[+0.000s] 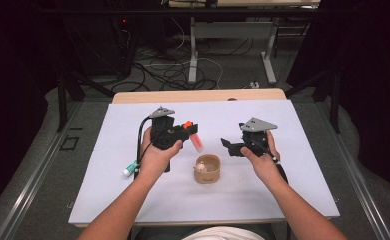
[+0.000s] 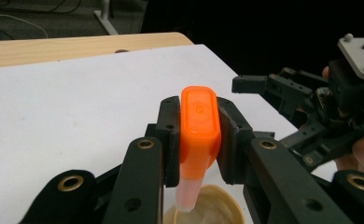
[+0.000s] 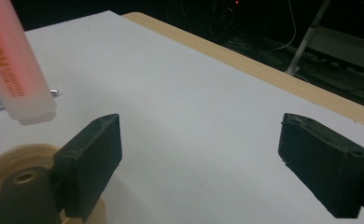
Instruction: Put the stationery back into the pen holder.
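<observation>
While your left gripper [image 2: 196, 135] pinches the orange cap of the highlighter [image 2: 198, 140], the pale barrel hangs down just above the small tan cup [image 1: 207, 169] on the white table [image 1: 108, 165]. Your right gripper [image 1: 231, 146] sits to the right of the cup, apart from it, with its jaws spread wide and nothing between them. A green-tipped pen [image 1: 129, 169] lies on the table beside your left hand [image 1: 155, 157].
</observation>
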